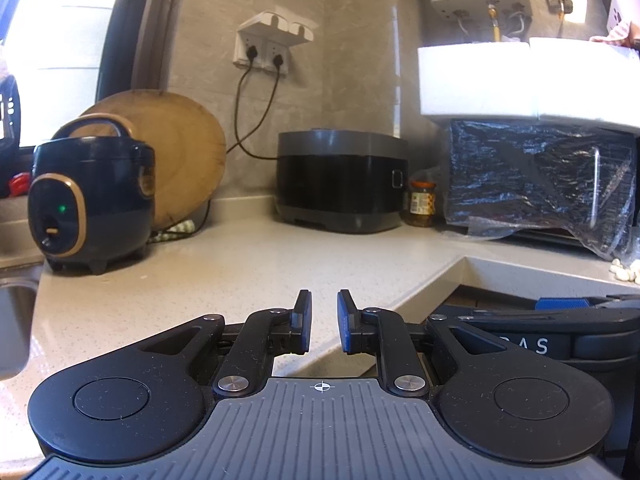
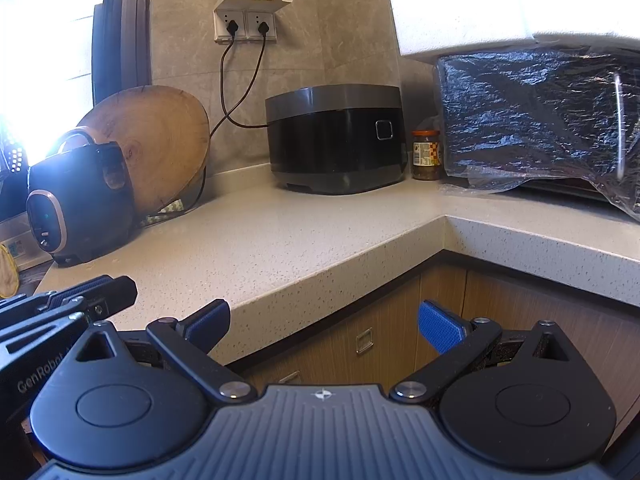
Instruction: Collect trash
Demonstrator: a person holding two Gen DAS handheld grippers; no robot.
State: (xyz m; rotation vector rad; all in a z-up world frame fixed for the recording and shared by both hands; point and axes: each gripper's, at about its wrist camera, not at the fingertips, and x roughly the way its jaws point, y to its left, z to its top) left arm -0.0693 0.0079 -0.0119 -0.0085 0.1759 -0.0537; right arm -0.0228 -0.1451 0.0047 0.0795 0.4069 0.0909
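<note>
Both grippers hover empty: left gripper [image 1: 324, 320] narrowly apart, right gripper [image 2: 324, 326] wide. Likeliest trash — small white bits [image 1: 624, 270] at far right, probably light, hard — pinch each across its middle.

left claw [image 1: 324, 320] narrowly parted, right claw [image 2: 324, 332] wide

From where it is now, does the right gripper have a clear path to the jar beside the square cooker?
Probably yes: the open right gripper faces bare countertop leading to the jar, though it sits tight between the square cooker and the plastic-wrapped appliance.
</note>
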